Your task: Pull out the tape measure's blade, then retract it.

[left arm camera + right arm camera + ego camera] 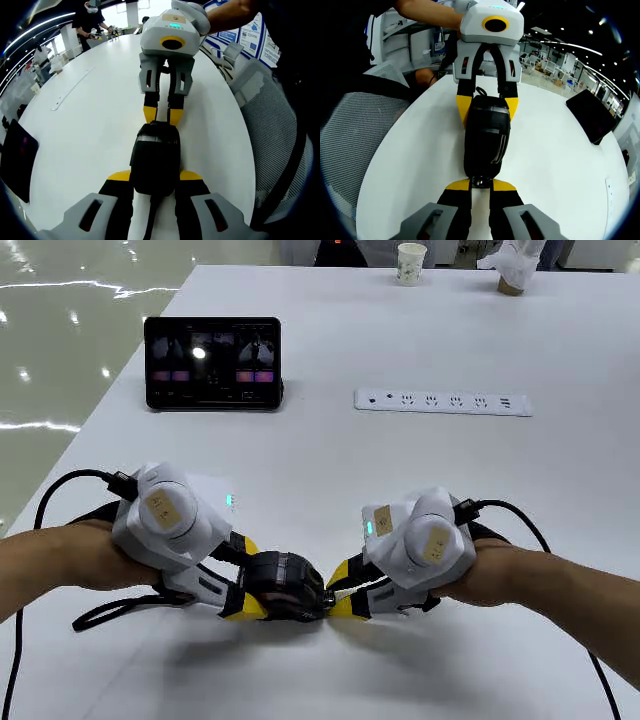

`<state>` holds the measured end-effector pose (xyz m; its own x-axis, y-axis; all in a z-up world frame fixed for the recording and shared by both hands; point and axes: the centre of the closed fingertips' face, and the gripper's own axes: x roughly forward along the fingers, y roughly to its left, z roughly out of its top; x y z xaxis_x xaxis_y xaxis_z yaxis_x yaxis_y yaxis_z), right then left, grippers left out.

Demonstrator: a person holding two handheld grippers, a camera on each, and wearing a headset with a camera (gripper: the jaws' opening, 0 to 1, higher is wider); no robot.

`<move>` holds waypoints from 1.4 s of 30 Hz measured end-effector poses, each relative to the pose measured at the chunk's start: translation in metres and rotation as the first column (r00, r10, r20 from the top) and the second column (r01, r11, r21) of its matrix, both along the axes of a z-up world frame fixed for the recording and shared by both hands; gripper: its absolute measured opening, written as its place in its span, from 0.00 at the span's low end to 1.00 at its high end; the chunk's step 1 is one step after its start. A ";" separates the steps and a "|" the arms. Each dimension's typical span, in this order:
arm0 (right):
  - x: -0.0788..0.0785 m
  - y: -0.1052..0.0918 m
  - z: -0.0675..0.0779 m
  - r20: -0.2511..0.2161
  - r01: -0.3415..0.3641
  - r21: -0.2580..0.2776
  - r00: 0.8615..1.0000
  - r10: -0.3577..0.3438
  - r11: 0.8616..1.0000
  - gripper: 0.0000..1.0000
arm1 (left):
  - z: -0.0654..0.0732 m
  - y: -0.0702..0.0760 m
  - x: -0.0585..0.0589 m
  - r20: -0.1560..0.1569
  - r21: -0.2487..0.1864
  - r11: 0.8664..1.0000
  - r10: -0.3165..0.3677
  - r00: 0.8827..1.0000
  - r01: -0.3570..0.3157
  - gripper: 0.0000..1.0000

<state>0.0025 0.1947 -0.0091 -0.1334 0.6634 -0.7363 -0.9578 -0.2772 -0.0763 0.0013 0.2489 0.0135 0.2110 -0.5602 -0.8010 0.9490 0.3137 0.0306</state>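
A black tape measure [285, 585] lies on the white table [400, 470] close to the near edge. My left gripper [248, 578] is shut on its body from the left, one yellow-tipped finger on each side [156, 176]. From the right, my right gripper [338, 590] meets the case's front end. In the right gripper view its jaws [481, 185] are nearly together on the small hook at the blade's mouth, with the case [487, 132] just beyond. No length of blade shows outside the case [155, 155].
A dark tablet [212, 362] stands at the back left. A white power strip [442, 401] lies at the back right, with a paper cup [411, 263] at the far edge. Black cables trail from both grippers. A mesh chair [270, 130] stands just off the table's near edge.
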 end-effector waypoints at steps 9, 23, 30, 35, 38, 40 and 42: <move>-0.001 0.000 0.000 0.008 -0.008 0.002 1.000 0.008 1.000 0.09 | 0.000 0.000 -0.001 -0.003 0.003 1.000 0.003 1.000 -0.003 0.26; 0.002 -0.017 0.000 0.009 -0.004 -0.007 1.000 0.004 1.000 0.09 | 0.004 -0.004 -0.004 -0.008 0.005 1.000 0.005 1.000 -0.005 0.26; 0.004 -0.029 0.000 0.008 0.003 -0.016 1.000 -0.003 1.000 0.09 | 0.004 -0.004 -0.004 -0.011 0.005 1.000 0.007 1.000 -0.007 0.26; 0.005 -0.036 0.000 0.004 0.009 -0.021 1.000 -0.009 1.000 0.09 | 0.005 -0.005 -0.005 -0.011 0.006 1.000 0.006 1.000 -0.006 0.26; 0.006 -0.041 0.000 0.004 0.011 -0.024 1.000 -0.011 1.000 0.09 | 0.005 -0.006 -0.006 -0.012 0.006 1.000 0.006 1.000 -0.006 0.26; 0.006 -0.044 0.000 0.003 0.013 -0.027 1.000 -0.013 1.000 0.09 | 0.005 -0.005 -0.005 -0.013 0.006 1.000 0.006 1.000 -0.006 0.26; 0.007 -0.048 0.000 0.002 0.017 -0.029 1.000 -0.017 0.999 0.09 | 0.004 -0.004 -0.004 -0.013 0.005 1.000 0.006 1.000 -0.006 0.26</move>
